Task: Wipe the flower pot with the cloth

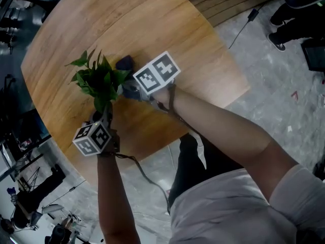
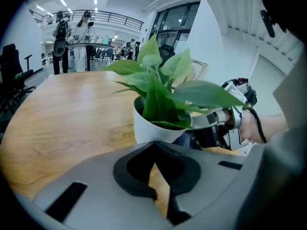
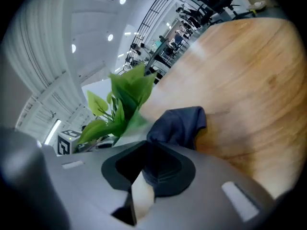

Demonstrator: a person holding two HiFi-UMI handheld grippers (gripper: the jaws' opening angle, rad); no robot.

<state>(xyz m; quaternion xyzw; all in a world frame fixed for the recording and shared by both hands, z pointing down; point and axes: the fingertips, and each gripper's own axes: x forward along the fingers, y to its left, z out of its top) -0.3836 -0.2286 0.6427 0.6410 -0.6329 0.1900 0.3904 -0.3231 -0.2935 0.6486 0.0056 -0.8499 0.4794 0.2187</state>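
Observation:
A white flower pot (image 2: 152, 131) with a leafy green plant (image 1: 99, 80) stands on the round wooden table (image 1: 152, 14). In the head view the leaves hide the pot. A dark blue cloth (image 3: 180, 123) is bunched against the pot's far side, and one end runs into my right gripper (image 3: 139, 190), which is shut on it. In the head view the cloth (image 1: 125, 62) lies just beyond that gripper (image 1: 128, 89). My left gripper (image 2: 158, 195) sits close in front of the pot on the near side. Its jaws are shut, with only bare wood showing between them.
The table's near edge runs just behind my left gripper's marker cube (image 1: 92, 138). A cable (image 1: 244, 24) crosses the grey floor at the upper right beside a person's shoes (image 1: 282, 34). Stands and gear (image 1: 30, 187) crowd the floor at the lower left.

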